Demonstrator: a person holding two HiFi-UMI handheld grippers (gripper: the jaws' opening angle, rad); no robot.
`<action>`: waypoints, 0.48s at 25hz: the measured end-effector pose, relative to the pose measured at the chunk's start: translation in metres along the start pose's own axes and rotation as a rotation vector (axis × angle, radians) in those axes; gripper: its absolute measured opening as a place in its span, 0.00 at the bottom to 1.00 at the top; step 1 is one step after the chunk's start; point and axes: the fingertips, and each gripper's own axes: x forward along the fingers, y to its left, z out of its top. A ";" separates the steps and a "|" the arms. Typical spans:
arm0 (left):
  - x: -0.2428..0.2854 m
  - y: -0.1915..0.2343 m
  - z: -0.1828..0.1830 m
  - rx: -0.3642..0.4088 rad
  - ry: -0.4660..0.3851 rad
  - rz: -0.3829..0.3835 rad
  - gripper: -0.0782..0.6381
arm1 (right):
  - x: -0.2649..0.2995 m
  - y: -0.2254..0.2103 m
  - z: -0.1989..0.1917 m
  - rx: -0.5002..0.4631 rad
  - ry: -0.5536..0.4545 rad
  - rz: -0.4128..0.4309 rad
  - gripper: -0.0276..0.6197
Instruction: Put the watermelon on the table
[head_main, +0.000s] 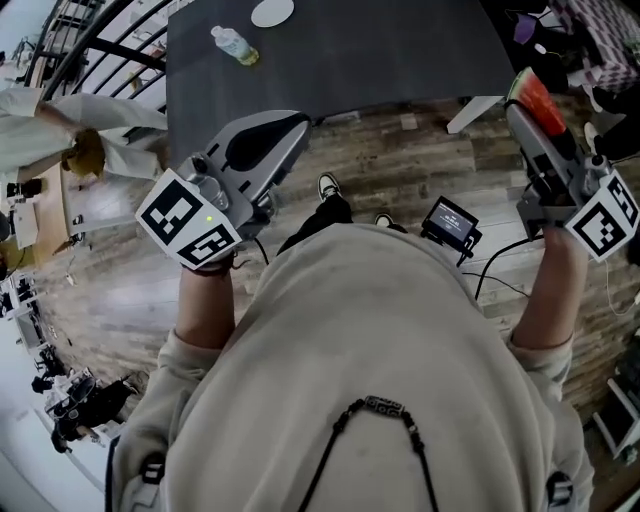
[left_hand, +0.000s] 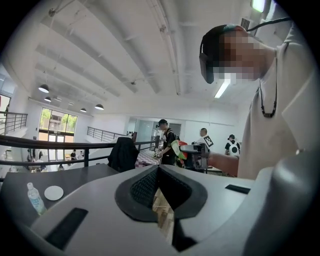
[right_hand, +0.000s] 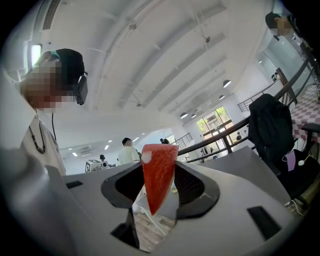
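Watermelon (right_hand: 158, 170), a red wedge with a green rind, is gripped between the pads of the right gripper (head_main: 528, 118). It is held off the table, over the wooden floor (head_main: 400, 170), just right of the near right corner of the dark table (head_main: 380, 50). The left gripper (left_hand: 159, 172) is seen with its jaws drawn together on nothing, its tip close to the table's near edge. At the table's far left, a plastic bottle (head_main: 235, 46) is laid near a white round disc (head_main: 272, 12).
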 end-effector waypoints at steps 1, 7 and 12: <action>0.004 0.003 0.003 0.007 -0.008 -0.011 0.12 | -0.002 -0.004 -0.002 0.010 -0.006 -0.020 0.34; 0.029 0.013 0.010 0.013 -0.033 -0.073 0.12 | -0.029 -0.015 -0.005 0.029 -0.034 -0.112 0.34; 0.040 0.022 0.009 0.037 -0.013 -0.109 0.12 | -0.035 -0.017 -0.002 0.033 -0.054 -0.167 0.34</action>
